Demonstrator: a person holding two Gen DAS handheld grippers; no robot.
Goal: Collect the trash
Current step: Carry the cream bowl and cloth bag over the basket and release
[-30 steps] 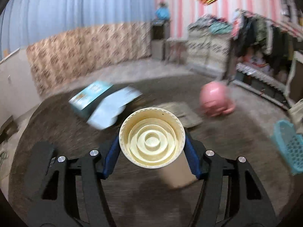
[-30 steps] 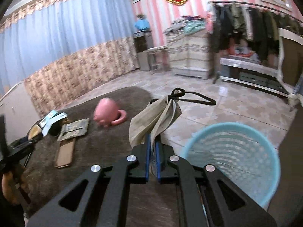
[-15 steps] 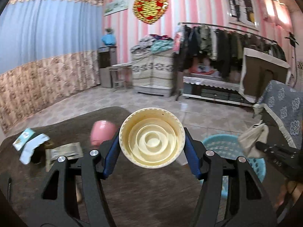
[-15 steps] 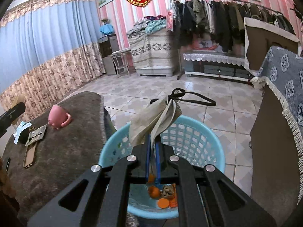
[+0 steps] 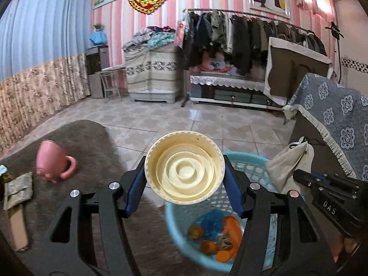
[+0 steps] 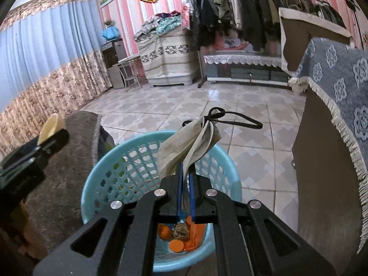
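Observation:
My left gripper [image 5: 185, 180] is shut on a cream round plastic lid [image 5: 185, 168] and holds it over the near rim of a light blue trash basket [image 5: 250, 168]. The basket holds orange peels and blue scraps. My right gripper [image 6: 186, 179] is shut on a beige cloth pouch [image 6: 191, 145] with a black cord, held above the same basket [image 6: 110, 174]. The pouch and right gripper also show in the left wrist view [image 5: 289, 161]. The left gripper with the lid shows at the left of the right wrist view [image 6: 49, 128].
A brown-covered table [image 5: 87, 142] left of the basket carries a pink mug [image 5: 51, 162], a folded paper [image 5: 18, 188] and a tan strip [image 5: 17, 227]. A cloth-covered cabinet [image 6: 331, 105] stands to the right. Tiled floor and a clothes rack lie beyond.
Both grippers swung right from the table toward the basket. The lid and the pouch now hang over the basket, still gripped.

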